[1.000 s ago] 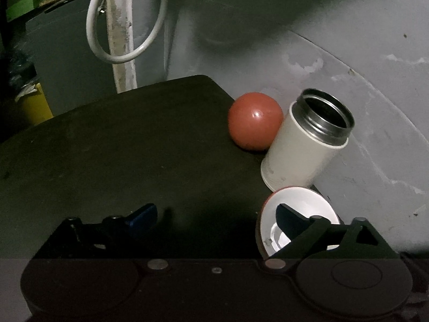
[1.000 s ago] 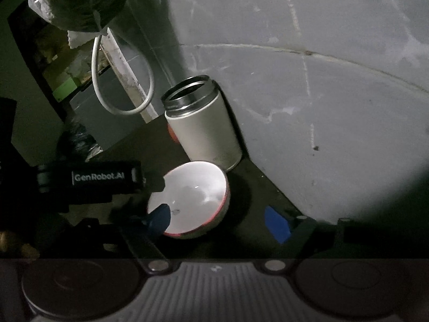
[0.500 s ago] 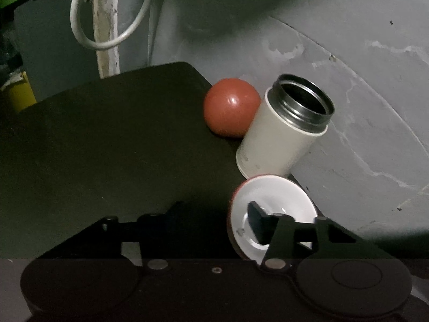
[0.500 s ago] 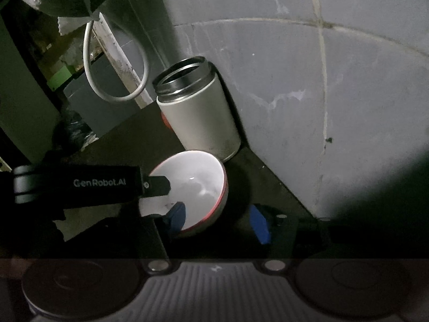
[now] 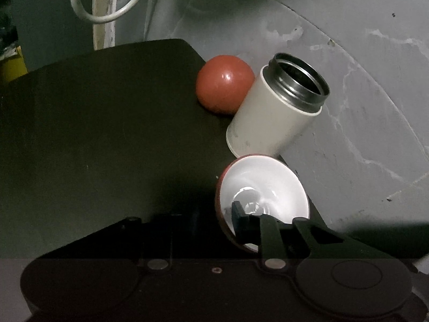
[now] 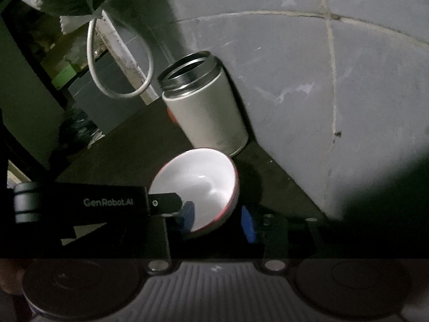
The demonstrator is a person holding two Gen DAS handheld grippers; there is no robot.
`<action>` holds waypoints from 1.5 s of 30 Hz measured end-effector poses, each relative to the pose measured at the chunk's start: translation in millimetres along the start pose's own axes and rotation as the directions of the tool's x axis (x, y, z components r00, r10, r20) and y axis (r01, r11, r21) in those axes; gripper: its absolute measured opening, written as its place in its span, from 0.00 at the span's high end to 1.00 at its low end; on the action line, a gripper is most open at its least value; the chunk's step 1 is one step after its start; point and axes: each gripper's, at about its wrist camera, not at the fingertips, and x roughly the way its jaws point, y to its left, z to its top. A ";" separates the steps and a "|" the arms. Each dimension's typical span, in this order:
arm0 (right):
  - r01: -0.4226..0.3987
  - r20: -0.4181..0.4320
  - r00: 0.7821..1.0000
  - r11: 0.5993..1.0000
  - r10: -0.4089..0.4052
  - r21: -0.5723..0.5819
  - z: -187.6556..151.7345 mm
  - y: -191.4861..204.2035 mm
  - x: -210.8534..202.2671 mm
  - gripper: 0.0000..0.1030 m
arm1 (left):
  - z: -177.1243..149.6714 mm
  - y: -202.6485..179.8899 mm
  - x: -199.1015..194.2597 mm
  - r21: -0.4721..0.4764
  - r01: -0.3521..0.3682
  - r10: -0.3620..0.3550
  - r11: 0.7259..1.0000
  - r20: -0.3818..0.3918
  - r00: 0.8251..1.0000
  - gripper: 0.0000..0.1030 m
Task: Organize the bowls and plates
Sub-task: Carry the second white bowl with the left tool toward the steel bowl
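Wall [image 5: 348,53]: we see grey, scuffed plaster filling the right of both views.
Table [image 5: 107,134]: our dark surface, spanning the left and centre.
Tin [image 5: 270,115]: white, lidless, centre right, beside a red ball [image 5: 224,83].
Bowl [image 5: 264,187]: white inside, red outside, lower centre, tilted.
Left gripper [image 5: 228,222]: we clench it on the bowl's rim.
Right gripper [image 6: 217,217]: fingers straddle the bowl's near edge; we cannot tell whether they grip.
Cable [image 5: 107,5]: white loop, upper left.

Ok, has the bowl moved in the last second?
Yes. Against the standing canister, the bowl has tipped from level; its opening now faces left, away from the canister.
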 end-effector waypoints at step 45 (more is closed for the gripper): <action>-0.068 -0.096 0.994 0.989 0.056 -0.130 -133.3 26.0 -198.0 0.79 | -173.5 -36.9 -166.1 0.067 0.098 -0.096 0.993 -0.020 0.995 0.92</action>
